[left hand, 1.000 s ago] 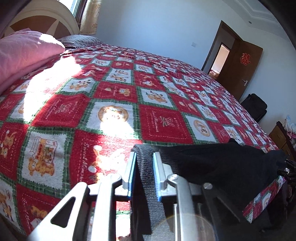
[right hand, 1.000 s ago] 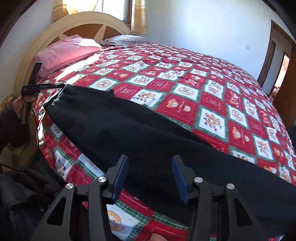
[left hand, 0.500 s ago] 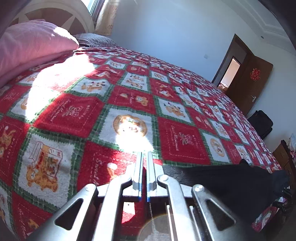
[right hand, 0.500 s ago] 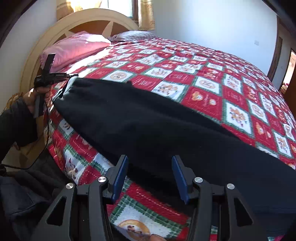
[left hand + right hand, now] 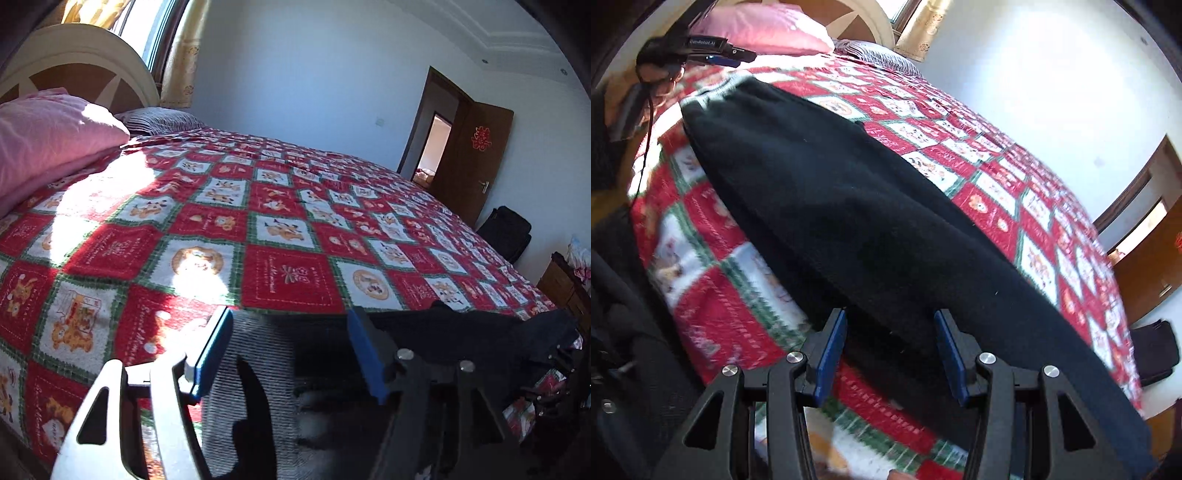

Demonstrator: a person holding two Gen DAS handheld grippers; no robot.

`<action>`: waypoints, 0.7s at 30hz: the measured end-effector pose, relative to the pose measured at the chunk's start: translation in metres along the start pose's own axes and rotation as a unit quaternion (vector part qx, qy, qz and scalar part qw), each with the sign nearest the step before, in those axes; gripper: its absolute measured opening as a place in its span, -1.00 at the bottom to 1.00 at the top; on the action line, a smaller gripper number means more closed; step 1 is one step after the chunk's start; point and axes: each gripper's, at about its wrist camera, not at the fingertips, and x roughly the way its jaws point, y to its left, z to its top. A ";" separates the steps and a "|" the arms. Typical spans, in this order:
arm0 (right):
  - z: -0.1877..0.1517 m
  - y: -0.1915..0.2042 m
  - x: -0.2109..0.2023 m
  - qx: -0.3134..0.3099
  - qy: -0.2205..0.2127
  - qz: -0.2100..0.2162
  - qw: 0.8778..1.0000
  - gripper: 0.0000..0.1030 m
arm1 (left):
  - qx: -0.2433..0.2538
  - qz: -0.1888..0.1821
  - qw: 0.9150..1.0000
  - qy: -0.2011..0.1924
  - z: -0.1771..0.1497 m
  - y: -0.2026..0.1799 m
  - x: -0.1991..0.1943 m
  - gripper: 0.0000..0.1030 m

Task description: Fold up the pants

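Left tongs (image 5: 290, 354) opening over pants (image 5: 849, 221) waistband, right tongs (image 5: 890, 354) apart — label reads "GenRobot.AI".

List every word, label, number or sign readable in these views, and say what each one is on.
"GenRobot.AI": white lettering on the black body of the left claw, right wrist view.
Red paper ornament, a double-happiness character: on the brown door.
Script lettering on the bedspread's red squares: too small and blurred to read.
Nothing readable on the black pants.
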 end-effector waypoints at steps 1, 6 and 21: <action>0.000 -0.003 0.001 0.007 -0.005 0.001 1.000 -0.03 | 0.002 0.001 1.000 0.010 -0.003 -0.003 0.008 0.30; -0.001 -0.009 -0.007 0.023 -0.001 0.019 1.000 -0.94 | 0.014 0.023 1.000 0.011 -0.011 -0.005 0.020 0.30; -0.001 -0.018 -0.026 0.045 0.013 0.120 0.992 0.06 | 0.046 0.025 0.998 -0.019 -0.013 -0.024 -0.017 0.78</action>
